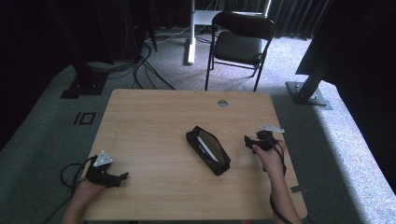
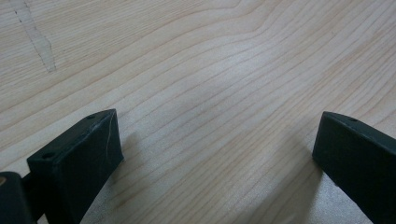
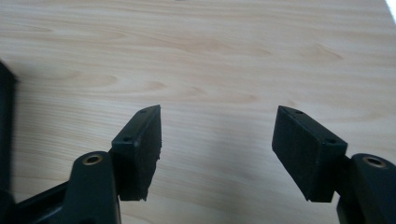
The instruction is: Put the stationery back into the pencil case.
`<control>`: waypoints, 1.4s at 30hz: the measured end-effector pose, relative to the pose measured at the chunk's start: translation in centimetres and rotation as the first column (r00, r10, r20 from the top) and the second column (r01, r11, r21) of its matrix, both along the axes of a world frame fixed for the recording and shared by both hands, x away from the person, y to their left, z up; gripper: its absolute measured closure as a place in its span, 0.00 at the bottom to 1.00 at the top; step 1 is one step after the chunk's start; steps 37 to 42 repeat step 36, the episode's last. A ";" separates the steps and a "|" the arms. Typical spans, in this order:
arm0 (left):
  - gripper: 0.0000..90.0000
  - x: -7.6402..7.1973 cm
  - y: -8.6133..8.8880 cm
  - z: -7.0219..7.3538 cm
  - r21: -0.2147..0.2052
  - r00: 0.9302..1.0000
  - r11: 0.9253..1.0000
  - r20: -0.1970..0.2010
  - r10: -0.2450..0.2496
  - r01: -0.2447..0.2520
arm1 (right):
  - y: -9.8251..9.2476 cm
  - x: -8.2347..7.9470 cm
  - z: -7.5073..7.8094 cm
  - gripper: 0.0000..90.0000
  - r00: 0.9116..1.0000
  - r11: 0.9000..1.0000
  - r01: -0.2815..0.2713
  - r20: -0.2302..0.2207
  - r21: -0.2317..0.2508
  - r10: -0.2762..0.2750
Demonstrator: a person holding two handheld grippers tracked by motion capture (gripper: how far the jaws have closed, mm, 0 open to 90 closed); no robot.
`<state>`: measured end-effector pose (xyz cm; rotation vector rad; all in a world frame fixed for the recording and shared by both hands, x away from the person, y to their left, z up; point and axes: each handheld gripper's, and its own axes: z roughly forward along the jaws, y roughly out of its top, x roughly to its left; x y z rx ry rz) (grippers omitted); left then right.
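A big wooden table (image 1: 154, 116) stood in the room, pale with wavy brown lines in it. Behind it, on the grey carpet, was a black folding chair (image 1: 240, 42). A small round grey cap (image 1: 222, 103) sat in the table top near the far edge.

A black zip case (image 1: 208, 150) lay flat on the table, a bit right of the middle. It was long and thin and lay slanted, with one end pointing to the far left and the other to the near right. Its top looked open, with something pale showing inside, but I could not tell what.

The right gripper (image 1: 250, 143) was just beside the case, on its right side, not touching it. A strip of bare wood showed between them. Its jaws stood apart with nothing between them, and under them was bare wood (image 3: 215, 93). The dark edge at the left of the right gripper view may have been the case.

The left gripper (image 1: 122, 177) was well apart from the case, down at the near left corner of the table. Its jaws stood wide apart too, empty, over plain wood (image 2: 210, 116). A black cable (image 1: 70, 170) looped off behind it.
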<state>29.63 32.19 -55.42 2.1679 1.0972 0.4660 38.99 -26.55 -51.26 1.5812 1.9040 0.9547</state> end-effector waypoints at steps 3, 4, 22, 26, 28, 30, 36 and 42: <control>0.02 0.0 0.0 0.0 0.000 1.000 1.000 0.000 0.000 0.000 | -1.1 -0.6 -0.8 0.33 0.998 0.998 0.055 0.008 0.011 -0.055; 0.02 0.0 0.0 0.0 0.000 1.000 1.000 0.000 0.000 0.000 | -1.3 -0.7 -1.0 0.33 0.998 0.998 0.059 0.007 0.005 -0.060; 0.02 0.0 0.0 0.0 -0.001 1.000 1.000 0.000 0.000 0.000 | -4.2 -4.9 -3.0 0.25 0.993 0.992 0.118 -0.008 -0.035 -0.118; 0.02 0.0 0.0 0.0 0.000 1.000 1.000 0.000 0.000 0.000 | -4.8 -5.9 -3.8 0.20 0.992 0.990 0.128 -0.015 -0.050 -0.129; 0.02 0.0 0.0 0.0 -0.002 1.000 1.000 0.000 0.001 -0.001 | -4.9 -6.2 -4.1 0.19 0.992 0.990 0.126 -0.022 -0.060 -0.127; 0.02 0.0 0.0 0.0 -0.002 1.000 1.000 0.000 0.001 -0.001 | -4.9 -6.4 -4.4 0.19 0.992 0.990 0.122 -0.027 -0.074 -0.125; 0.02 0.0 0.0 0.0 -0.002 1.000 1.000 -0.001 0.002 -0.002 | -4.9 -6.4 -4.7 0.16 0.993 0.992 0.108 -0.038 -0.061 -0.110; 0.02 0.0 0.0 0.0 -0.002 1.000 1.000 -0.001 0.002 -0.002 | -4.9 -6.4 -4.7 0.16 0.993 0.992 0.108 -0.038 -0.061 -0.110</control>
